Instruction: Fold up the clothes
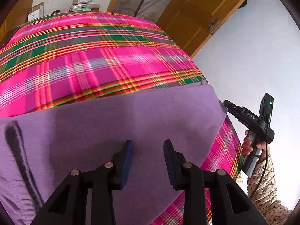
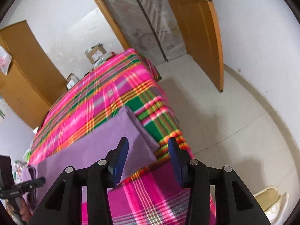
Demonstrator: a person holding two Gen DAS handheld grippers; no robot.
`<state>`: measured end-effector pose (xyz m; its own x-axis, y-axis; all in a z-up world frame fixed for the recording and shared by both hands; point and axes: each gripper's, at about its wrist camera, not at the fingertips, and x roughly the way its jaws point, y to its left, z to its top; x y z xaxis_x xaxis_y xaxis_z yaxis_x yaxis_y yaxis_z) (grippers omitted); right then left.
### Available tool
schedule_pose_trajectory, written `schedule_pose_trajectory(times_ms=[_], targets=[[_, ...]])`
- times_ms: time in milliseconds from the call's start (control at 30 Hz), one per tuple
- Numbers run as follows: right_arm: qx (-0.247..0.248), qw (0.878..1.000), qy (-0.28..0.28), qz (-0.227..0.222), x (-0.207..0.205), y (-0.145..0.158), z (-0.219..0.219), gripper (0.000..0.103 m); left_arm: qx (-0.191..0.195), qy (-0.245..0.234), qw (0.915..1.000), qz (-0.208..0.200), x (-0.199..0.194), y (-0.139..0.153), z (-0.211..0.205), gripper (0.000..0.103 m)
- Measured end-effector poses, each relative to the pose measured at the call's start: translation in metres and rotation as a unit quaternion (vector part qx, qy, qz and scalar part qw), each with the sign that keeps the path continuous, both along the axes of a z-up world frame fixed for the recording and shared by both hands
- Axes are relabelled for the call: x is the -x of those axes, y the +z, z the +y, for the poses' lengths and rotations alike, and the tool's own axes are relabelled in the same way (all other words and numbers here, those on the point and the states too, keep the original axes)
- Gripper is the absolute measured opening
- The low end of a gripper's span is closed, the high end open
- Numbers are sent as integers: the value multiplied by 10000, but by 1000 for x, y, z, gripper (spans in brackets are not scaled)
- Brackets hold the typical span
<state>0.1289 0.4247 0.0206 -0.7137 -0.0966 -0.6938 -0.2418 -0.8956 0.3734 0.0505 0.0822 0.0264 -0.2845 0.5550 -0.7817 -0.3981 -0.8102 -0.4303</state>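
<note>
Both grippers, left gripper and right gripper, stand spread, pinching nothing; purple garment edge lies left of the right fingers, bare floor right.

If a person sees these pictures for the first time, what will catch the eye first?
First, the bright pink plaid cloth covering the whole surface. On its near part lies the folded purple garment, one corner at the cloth's edge. Both open grippers, left gripper and right gripper, point at it.

Black tongs, blue pads, floral sleeve
</note>
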Motion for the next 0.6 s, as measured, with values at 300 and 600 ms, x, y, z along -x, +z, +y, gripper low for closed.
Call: schedule_pose_trajectory(times_ms=[300, 600], targets=[[-594, 9980, 127, -175, 9, -6, -26, 46, -31, -184, 9998, -66, -7, -2, 11, 34], [-1204, 9917, 196, -413, 14, -7, -39, 42, -22, -243, 9996, -108, -6, -6, 14, 34]])
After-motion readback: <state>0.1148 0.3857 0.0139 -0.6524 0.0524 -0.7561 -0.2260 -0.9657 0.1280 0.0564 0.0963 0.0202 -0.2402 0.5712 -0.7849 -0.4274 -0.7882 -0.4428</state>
